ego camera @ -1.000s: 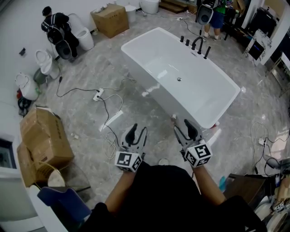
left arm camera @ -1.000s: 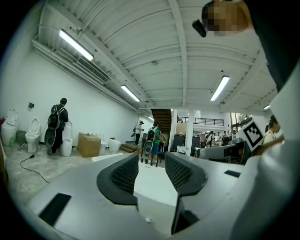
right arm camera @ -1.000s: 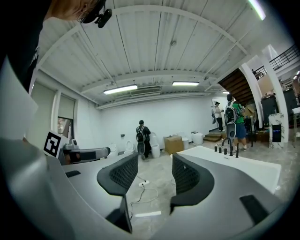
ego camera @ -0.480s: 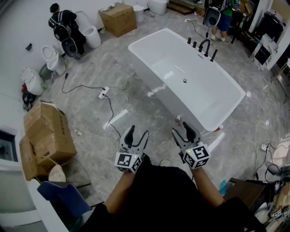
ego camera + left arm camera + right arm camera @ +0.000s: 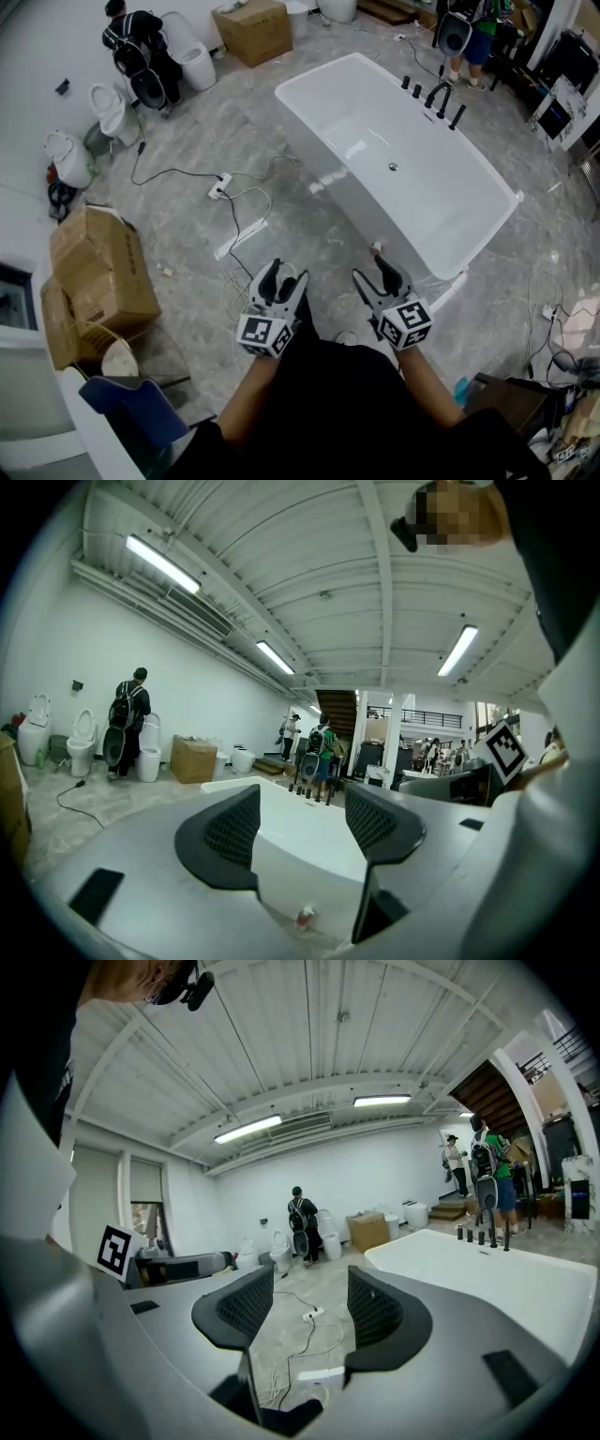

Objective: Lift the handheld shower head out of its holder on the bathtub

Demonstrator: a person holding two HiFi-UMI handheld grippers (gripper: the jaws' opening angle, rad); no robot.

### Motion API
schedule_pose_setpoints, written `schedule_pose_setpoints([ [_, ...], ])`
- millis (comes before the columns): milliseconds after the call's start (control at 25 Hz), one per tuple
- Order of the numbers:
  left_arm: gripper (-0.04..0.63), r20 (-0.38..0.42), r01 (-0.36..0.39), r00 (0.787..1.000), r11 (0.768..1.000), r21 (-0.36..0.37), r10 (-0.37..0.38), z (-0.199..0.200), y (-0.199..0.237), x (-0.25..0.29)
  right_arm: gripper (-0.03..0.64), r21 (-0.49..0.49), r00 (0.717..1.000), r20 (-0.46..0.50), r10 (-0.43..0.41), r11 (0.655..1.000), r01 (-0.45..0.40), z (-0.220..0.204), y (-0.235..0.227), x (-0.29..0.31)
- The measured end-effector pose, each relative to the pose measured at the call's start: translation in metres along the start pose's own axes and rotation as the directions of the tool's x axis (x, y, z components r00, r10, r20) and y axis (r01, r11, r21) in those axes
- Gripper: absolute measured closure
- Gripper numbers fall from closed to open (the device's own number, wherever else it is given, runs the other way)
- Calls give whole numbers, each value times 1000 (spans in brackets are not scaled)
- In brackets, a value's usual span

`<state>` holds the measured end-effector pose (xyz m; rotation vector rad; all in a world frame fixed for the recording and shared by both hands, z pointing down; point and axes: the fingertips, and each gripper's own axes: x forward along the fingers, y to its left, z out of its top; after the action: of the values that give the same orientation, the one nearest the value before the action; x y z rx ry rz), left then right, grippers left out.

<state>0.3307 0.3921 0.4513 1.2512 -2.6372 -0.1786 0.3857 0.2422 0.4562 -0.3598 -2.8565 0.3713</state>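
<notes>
The white bathtub stands slantwise on the grey floor ahead of me. At its far end rise black tap fittings and the slim black handheld shower head, upright in its holder. Both grippers hover low in front of my body, well short of the tub's near end and far from the shower head. My left gripper has just been opening its jaws and is open, with nothing between them. My right gripper has also just been opening and is open and empty. The fittings show small in the left gripper view and the right gripper view.
Cables and a power strip trail over the floor left of the tub. Cardboard boxes and a blue chair stand at my left. Toilets and a person with a backpack are by the far wall; another person stands beyond the taps.
The tub and floor have slid right and down in the head view. Both grippers have sunk slightly towards my body, and the left jaws stand wider apart.
</notes>
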Motion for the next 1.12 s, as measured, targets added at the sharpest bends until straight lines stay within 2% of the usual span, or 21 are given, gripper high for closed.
schedule_pose_setpoints([
  [240, 334, -3, 76, 997, 997, -35, -76, 2, 35, 61, 400, -1, 999, -47, -26, 1000, 26, 2, -25, 57],
  [480, 334, 6, 154, 988, 988, -33, -154, 21, 80, 127, 400, -37, 993, -77, -86, 996, 83, 28, -61, 132],
  [800, 334, 21, 176, 984, 984, -15, -175, 70, 190, 188, 400, -33, 990, -23, -136, 990, 136, 79, -82, 237],
  [1120, 334, 31, 163, 986, 987, -13, -162, 97, 285, 223, 399, -44, 984, -61, -168, 985, 166, 99, -96, 320],
])
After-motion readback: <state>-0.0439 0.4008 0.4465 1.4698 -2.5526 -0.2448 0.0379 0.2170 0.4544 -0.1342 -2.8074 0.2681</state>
